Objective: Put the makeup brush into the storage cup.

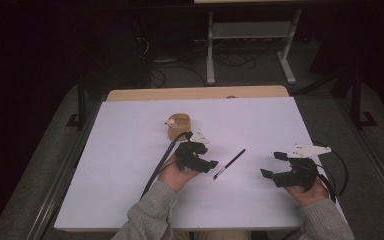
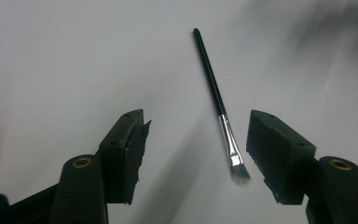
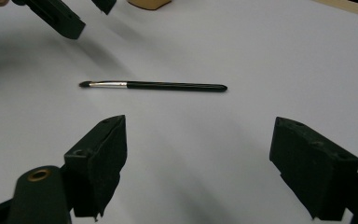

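Person: seated at the near edge of the white table (image 1: 130, 200), grey sleeves coming in from below, a two-jaw tool in each hand.
Right gripper (image 1: 272, 165): held just above the surface near the near right corner, jaws spread wide with nothing between them; in the right gripper view they frame bare table, with the brush (image 3: 153, 85) lying crosswise well beyond the tips.
Left gripper (image 1: 207, 164): low over the middle of the near half, tilted toward the brush; jaws parted and empty, neither pad on anything. In the left gripper view the bristle end lies between the two pads (image 2: 279, 154), closer to the right-hand one and clear of both.
Brush (image 1: 229, 163): a slim black-handled brush with a silver ferrule and a small dark tip, lying flat and free between the two grippers, bristles toward the near edge, handle slanting away toward the far right.
Wooden block (image 1: 178, 126): a small tan piece with a pale rounded knob, behind the left gripper toward the far edge; apart from the brush.
Step in hand: by the look of it, the approach for a pickup, the left tool lined up over the ferrule end but not yet gripping.
Next move: probably a short drop to the surface and a squeeze at the ferrule; the handle is thin and round, so an off-centre pinch could roll it out.
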{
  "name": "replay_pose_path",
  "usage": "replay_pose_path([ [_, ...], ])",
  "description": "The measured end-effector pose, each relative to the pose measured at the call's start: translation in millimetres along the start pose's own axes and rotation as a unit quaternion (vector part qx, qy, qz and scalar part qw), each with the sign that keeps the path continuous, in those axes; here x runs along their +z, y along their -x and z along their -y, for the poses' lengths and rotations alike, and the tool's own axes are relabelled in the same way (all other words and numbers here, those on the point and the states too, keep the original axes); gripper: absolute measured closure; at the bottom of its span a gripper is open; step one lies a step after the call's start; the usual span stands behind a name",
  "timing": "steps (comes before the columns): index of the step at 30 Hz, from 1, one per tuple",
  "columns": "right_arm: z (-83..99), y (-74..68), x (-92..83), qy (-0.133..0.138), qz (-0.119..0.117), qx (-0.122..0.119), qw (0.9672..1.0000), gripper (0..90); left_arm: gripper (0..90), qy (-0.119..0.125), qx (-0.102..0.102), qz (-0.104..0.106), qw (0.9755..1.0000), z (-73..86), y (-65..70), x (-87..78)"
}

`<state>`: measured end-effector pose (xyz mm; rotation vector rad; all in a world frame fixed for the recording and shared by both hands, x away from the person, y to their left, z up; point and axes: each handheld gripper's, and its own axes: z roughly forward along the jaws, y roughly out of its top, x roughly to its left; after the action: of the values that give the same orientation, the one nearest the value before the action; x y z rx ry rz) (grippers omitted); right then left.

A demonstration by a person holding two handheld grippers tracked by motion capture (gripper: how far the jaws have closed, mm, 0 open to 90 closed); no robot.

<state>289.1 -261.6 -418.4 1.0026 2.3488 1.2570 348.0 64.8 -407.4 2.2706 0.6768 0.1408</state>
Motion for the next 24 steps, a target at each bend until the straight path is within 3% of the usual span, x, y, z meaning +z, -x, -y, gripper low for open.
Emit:
replay_pose_path([
  [7, -0.4, 0.3, 0.3, 0.000, 0.000, 0.003, 1.0000, 17.8, 45.0, -0.022, 0.002, 0.003, 0.9997, -5.9, 3.9, 15.3],
  [9, -0.6, 0.2, -0.1, 0.001, 0.001, 0.000, 1.0000, 17.8, 47.7, -0.027, -0.011, 0.010, 0.9995, -6.4, 5.9, 24.7],
  [11, -0.7, 0.4, -0.2, 0.003, 0.001, 0.001, 1.0000, 17.8, 50.0, -0.037, -0.011, 0.011, 0.9992, -6.1, 7.0, 29.7],
  [14, -0.5, 0.9, 0.3, -0.001, 0.001, 0.002, 1.0000, 17.8, 53.0, -0.057, 0.002, 0.010, 0.9983, -6.2, 8.0, 35.0],
  [17, -0.4, 0.2, 1.2, -0.002, 0.000, 0.001, 1.0000, 17.9, 57.1, -0.052, -0.005, 0.012, 0.9986, -6.7, 12.3, 40.2],
  [24, -0.7, -0.3, 1.8, -0.003, 0.000, -0.002, 1.0000, 17.9, 63.7, -0.070, 0.007, 0.004, 0.9975, -7.6, 17.0, 45.3],
])
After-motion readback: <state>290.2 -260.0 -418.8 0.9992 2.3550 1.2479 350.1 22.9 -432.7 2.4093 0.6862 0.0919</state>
